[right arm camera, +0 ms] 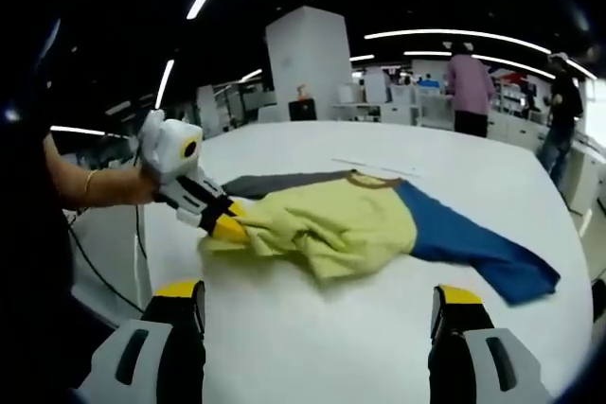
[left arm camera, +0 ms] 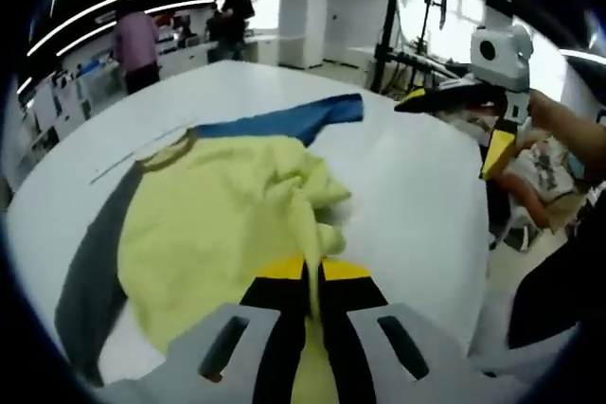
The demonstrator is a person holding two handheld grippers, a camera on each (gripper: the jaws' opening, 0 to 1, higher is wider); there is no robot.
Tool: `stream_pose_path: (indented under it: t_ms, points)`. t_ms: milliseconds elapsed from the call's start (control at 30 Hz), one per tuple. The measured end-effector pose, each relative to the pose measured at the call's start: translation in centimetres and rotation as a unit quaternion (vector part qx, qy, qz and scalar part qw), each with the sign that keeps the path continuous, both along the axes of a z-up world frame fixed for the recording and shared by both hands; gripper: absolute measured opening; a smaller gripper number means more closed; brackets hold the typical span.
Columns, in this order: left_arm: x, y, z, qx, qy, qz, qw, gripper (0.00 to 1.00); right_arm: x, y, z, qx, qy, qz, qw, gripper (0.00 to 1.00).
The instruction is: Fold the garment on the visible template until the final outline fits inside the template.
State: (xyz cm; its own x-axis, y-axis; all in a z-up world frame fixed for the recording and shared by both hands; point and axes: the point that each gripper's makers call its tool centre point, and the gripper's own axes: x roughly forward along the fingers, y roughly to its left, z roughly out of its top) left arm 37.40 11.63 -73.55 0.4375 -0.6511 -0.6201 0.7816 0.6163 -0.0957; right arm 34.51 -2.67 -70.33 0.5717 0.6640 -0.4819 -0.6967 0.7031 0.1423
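Note:
A yellow shirt (left arm camera: 213, 224) (right arm camera: 331, 219) with a grey sleeve (left arm camera: 95, 272) (right arm camera: 284, 182) and a blue sleeve (left arm camera: 294, 118) (right arm camera: 473, 243) lies partly bunched on the white table (left arm camera: 417, 205) (right arm camera: 331, 338). My left gripper (left arm camera: 315, 276) (right arm camera: 232, 227) is shut on a pinched edge of the yellow fabric. My right gripper (right arm camera: 319, 305) (left arm camera: 450, 134) hovers open over bare table, apart from the shirt, its jaws spread wide. A thin line (left arm camera: 142, 153) (right arm camera: 369, 166) is marked on the table beside the collar.
The table's rounded edge (left arm camera: 478, 262) (right arm camera: 142, 234) runs close to both grippers. People (left arm camera: 137, 44) (right arm camera: 471, 92) stand by counters beyond the far side. A black stand (left arm camera: 386, 35) rises behind the table.

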Motion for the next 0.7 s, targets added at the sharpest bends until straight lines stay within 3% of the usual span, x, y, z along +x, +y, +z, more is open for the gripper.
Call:
stream_pose_path:
  t_ms: [200, 300, 700]
  points:
    - [2.6, 1.0, 1.9, -0.037, 0.012, 0.013, 0.9992, 0.01, 0.1, 0.0, -0.2, 0.004, 0.006, -0.005, 1.0000, 0.97]
    - [4.2, 1.4, 2.4, -0.069, 0.040, 0.036, 0.9961, 0.01, 0.1, -0.1, -0.4, 0.004, 0.009, -0.009, 0.9999, 0.95]
    - [8.1, 3.1, 0.0, -0.079, 0.066, 0.097, 0.9900, 0.01, 0.4, -0.3, -0.7, 0.019, 0.022, -0.035, 0.9990, 0.89]
